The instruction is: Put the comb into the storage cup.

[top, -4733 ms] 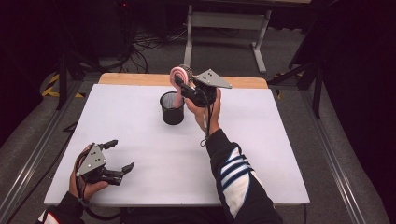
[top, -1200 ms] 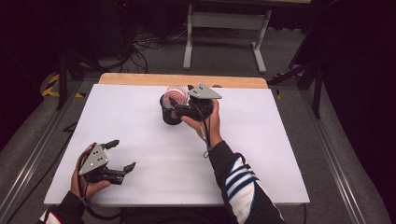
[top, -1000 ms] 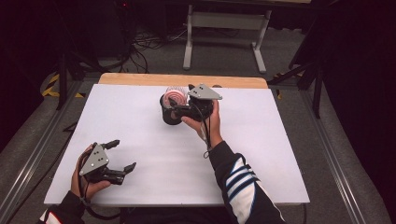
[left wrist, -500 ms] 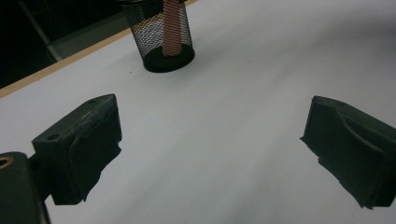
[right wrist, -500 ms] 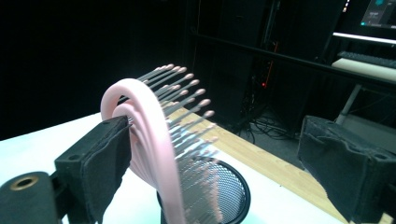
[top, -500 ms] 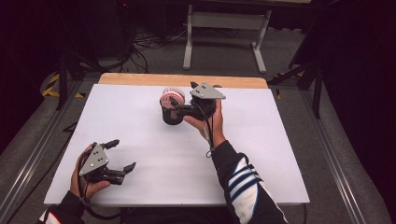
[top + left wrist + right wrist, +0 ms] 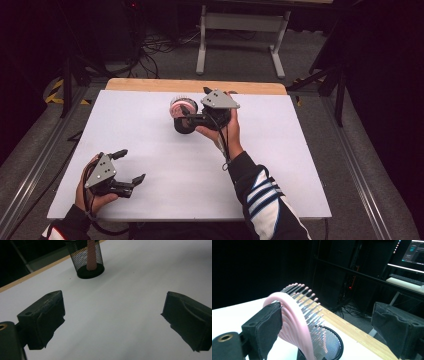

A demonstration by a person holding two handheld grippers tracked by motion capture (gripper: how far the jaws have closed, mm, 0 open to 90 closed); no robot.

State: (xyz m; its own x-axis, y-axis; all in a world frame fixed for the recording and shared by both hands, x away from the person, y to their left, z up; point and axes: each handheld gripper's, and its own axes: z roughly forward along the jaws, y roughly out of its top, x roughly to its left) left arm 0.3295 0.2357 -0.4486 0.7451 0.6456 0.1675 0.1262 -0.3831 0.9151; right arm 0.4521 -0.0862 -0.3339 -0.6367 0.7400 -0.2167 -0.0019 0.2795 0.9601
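Hairbrush (image 7: 292, 315) is standing handle-down in the mesh cup (image 7: 329, 345), leaning against one jaw of the right gripper (image 7: 186, 114), whose jaws have just been opening wide.

— Where is the cup (image 7: 183, 126) sitting?
— It is standing on the table (image 7: 150, 150), toward the far edge, with the hairbrush (image 7: 178, 105) sticking up out of it.
— And the hands?
— The right gripper (image 7: 187, 116) is hovering just right of the brush; the left gripper (image 7: 131, 166) is resting near the front left corner.
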